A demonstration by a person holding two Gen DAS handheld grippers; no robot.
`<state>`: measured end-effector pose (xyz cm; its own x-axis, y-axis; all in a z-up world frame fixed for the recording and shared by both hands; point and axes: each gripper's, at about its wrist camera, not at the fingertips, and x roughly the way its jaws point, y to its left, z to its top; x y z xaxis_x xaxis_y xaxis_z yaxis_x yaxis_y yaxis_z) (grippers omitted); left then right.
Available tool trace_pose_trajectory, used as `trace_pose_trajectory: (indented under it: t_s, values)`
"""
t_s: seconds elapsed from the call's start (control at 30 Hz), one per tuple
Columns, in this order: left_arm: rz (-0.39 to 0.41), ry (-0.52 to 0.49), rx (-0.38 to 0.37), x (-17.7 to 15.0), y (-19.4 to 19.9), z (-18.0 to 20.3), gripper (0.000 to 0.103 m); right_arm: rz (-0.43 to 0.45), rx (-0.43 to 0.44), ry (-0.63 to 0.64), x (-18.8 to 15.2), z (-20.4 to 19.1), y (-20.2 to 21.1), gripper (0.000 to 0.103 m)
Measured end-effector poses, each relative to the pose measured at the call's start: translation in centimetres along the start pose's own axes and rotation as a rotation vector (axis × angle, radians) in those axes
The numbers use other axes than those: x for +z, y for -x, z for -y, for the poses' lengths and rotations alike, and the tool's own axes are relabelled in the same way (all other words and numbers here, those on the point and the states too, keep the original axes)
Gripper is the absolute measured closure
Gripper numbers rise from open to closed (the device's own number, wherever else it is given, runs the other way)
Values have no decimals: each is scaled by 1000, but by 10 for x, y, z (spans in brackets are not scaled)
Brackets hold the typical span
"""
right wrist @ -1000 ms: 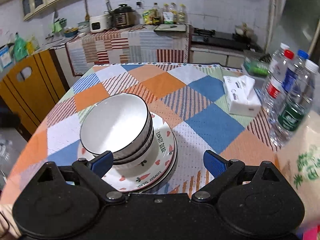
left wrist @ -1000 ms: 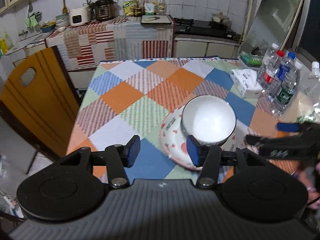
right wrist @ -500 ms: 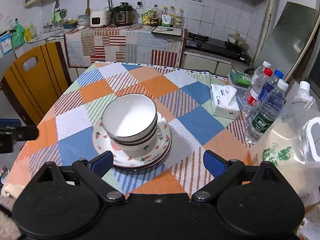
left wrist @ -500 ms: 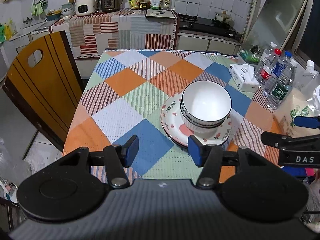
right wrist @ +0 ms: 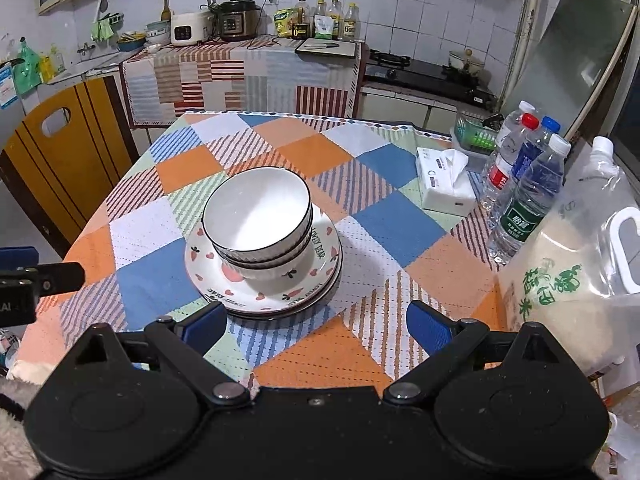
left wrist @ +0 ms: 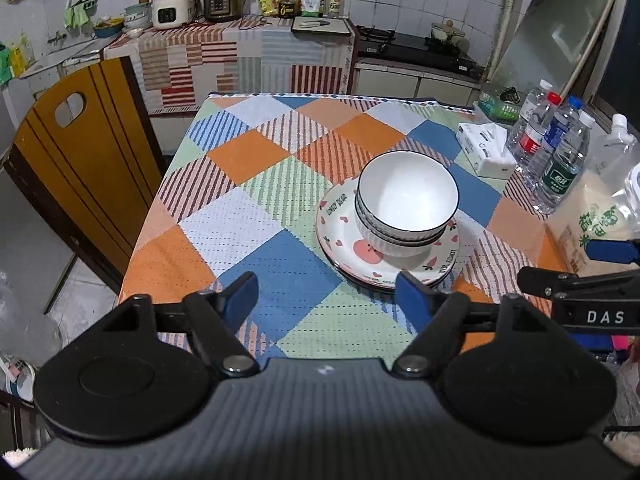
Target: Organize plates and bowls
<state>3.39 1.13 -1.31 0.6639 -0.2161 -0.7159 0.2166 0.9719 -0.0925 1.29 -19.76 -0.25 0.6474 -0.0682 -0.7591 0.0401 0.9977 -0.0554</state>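
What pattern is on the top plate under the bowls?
White top plate with pink hearts, carrots and "LOVELY BEAR" lettering; clearest in the right wrist view.

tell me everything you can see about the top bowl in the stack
The top bowl is white and glossy, ceramic by its look, with a thin dark line round the rim and vertical ribbing on its outer wall. It is empty and upright, slightly tilted, nested in a matching bowl below. Both sit on the stacked heart-patterned plates on the checked tablecloth. Neither gripper touches it.
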Motion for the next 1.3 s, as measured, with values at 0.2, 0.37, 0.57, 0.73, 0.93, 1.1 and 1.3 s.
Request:
trace_pose_trajectory:
  t_s: [0.2,0.37,0.57,0.73,0.93,1.1,1.3]
  values:
    - [27,-26,42,-4,-2,5,13,8,-5,9,-4,-2,-1,5]
    - [44,-9,40,-5,-2,1,8,11,-21,-2,-3,0,-2,5]
    - [47,-14,35,-5,-3,2,8,18,-46,19,-6,-3,-3,5]
    - [27,-29,56,-4,-6,5,8,26,-56,15,-7,-2,-3,5]
    - [5,-19,50,-5,-10,4,8,34,-71,23,-7,-3,-3,5]
    - [12,-4,64,-6,-11,2,8,38,-76,14,-7,-2,-3,5]
    - [47,-24,83,-8,-7,6,7,41,-83,2,-6,1,-3,5]
